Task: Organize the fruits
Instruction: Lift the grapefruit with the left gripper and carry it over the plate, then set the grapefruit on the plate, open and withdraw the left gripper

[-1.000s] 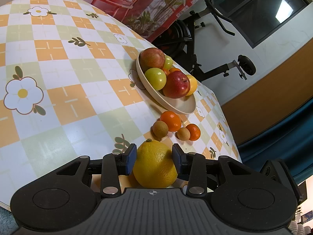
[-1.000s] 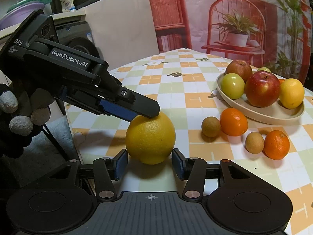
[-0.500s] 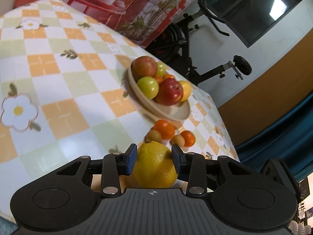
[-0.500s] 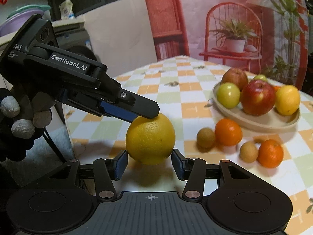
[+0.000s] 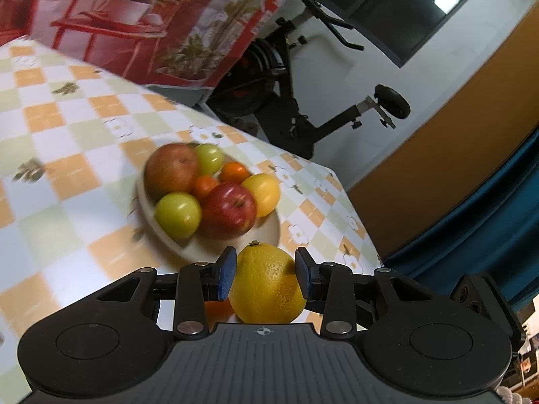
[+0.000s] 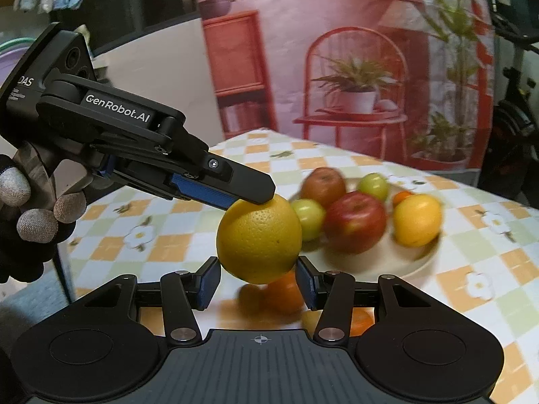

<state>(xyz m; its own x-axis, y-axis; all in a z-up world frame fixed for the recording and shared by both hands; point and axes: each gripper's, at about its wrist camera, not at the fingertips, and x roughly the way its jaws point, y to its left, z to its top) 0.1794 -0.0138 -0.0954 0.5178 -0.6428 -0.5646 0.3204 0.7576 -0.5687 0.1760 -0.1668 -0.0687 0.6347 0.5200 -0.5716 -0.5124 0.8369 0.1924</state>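
Note:
A large yellow orange (image 5: pixel 267 284) sits between the blue pads of my left gripper (image 5: pixel 266 272), which is shut on it and holds it in the air above the table. It also shows in the right wrist view (image 6: pixel 258 239), with the left gripper's upper finger (image 6: pixel 232 187) on top of it. My right gripper (image 6: pixel 258 286) has its jaws apart on either side of the orange's underside, whether touching I cannot tell. The cream bowl (image 5: pixel 215 247) (image 6: pixel 417 262) holds apples, green fruits, a yellow fruit and small oranges.
Small oranges (image 6: pixel 284 291) and brown fruits lie blurred on the checkered tablecloth (image 6: pixel 175 239) below the held orange. An exercise bike (image 5: pixel 303 101) stands beyond the table's far edge. A gloved hand (image 6: pixel 30 215) holds the left gripper.
Both grippers have risen and moved toward the bowl, with the orange lifted off the table. The bowl now lies just beyond the orange and the loose fruits have dropped beneath it.

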